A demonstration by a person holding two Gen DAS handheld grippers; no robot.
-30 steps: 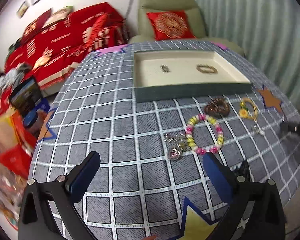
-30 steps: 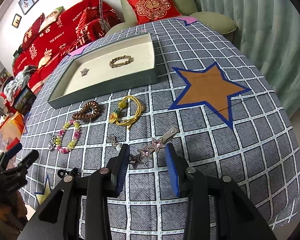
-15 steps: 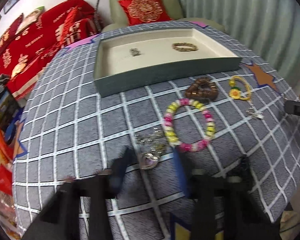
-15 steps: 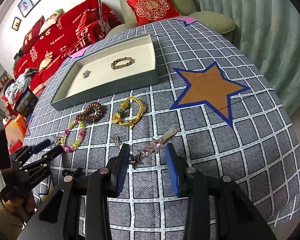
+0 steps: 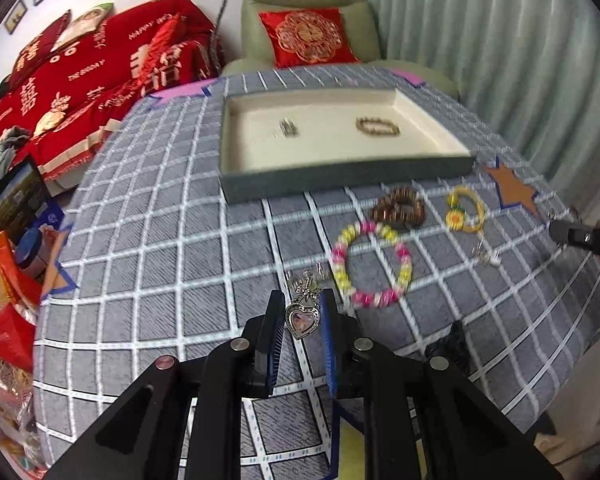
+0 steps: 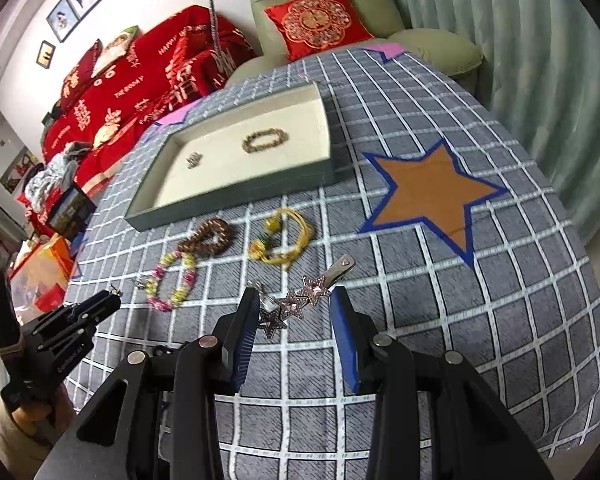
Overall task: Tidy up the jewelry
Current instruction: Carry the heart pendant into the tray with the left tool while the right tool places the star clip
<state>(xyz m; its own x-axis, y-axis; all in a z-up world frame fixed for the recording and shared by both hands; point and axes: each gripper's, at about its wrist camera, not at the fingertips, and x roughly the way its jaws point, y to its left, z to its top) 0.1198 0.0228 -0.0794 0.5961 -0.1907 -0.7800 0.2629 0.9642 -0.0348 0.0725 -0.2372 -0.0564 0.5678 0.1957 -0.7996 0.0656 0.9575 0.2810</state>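
Observation:
My left gripper (image 5: 302, 312) is shut on a silver heart pendant (image 5: 302, 319) whose chain (image 5: 307, 280) trails onto the checked tablecloth. A pink and yellow bead bracelet (image 5: 370, 266), a brown bead bracelet (image 5: 399, 209) and a yellow cord bracelet (image 5: 465, 210) lie beyond it. The grey tray (image 5: 340, 184) holds a gold chain bracelet (image 5: 377, 126) and a small silver piece (image 5: 288, 127). My right gripper (image 6: 296, 312) is open around a star hair clip (image 6: 300, 300) lying on the cloth. The left gripper (image 6: 100, 304) also shows in the right wrist view.
The round table's edge curves close on all sides. A green armchair (image 6: 364, 12) with a red cushion stands behind the table, a red-covered sofa (image 5: 92, 80) at the back left, a curtain (image 6: 520, 40) on the right. Boxes and bags (image 5: 12, 240) lie on the floor at left.
My left gripper moved forward and closed from wide open onto the heart pendant. My right gripper has stayed open around the star clip.

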